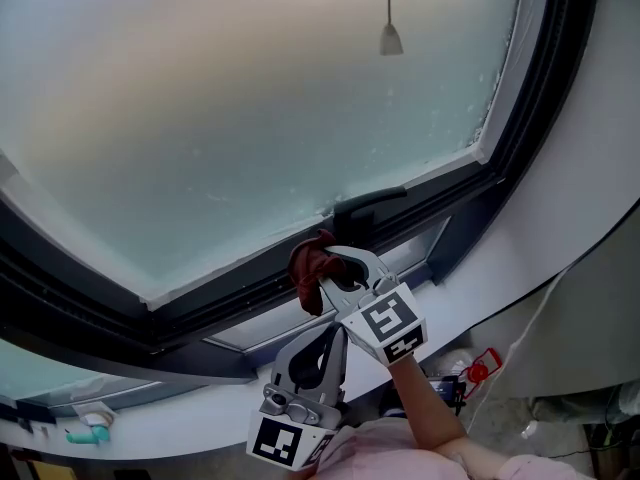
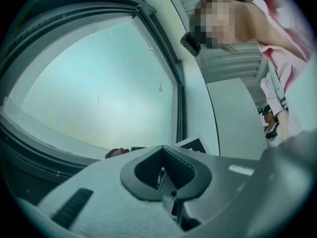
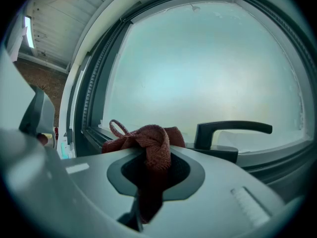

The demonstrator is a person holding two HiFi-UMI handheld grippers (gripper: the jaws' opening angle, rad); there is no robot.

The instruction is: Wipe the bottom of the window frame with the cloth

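Holding red cloth (image 1: 308, 271), right gripper (image 1: 336, 271) near dark window frame (image 1: 190, 313), frosted pane (image 1: 250, 118).

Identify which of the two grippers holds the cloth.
The right gripper: the red cloth is clamped in its fingers; the left gripper, lower down, holds nothing.

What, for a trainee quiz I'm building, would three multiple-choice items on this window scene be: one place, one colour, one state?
1. Where is the cloth? A) on the floor B) at the window frame's bottom, near the black handle C) hanging from the cord
2. Cloth colour? A) blue B) white C) dark red
3. The right gripper is: A) shut on the cloth B) open C) shut on the handle

Key: 1B, the head view shows it at the bottom rail; 2C, both views show red weave; 3A, cloth is pinched between its jaws.
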